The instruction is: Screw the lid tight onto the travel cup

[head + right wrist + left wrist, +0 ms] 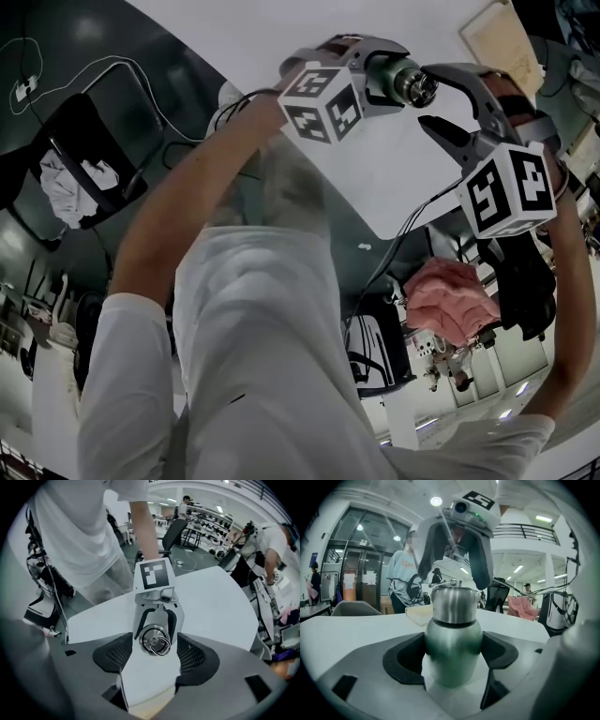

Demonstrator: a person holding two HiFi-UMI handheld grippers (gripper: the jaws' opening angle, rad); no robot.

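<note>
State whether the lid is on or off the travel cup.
On: the lid sits atop the travel cup, a thin dark seam between them. How tight, cannot tell.

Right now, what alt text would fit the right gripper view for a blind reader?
Seen from above, a lidded steel cup is clamped by the left tool; the right tool hangs open above it, over a white table.

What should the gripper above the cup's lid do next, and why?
Probably close the right gripper on the lid and then twist. Its jaws stand open on either side of the lid without touching it, while the left gripper clamps the cup steady.
</note>
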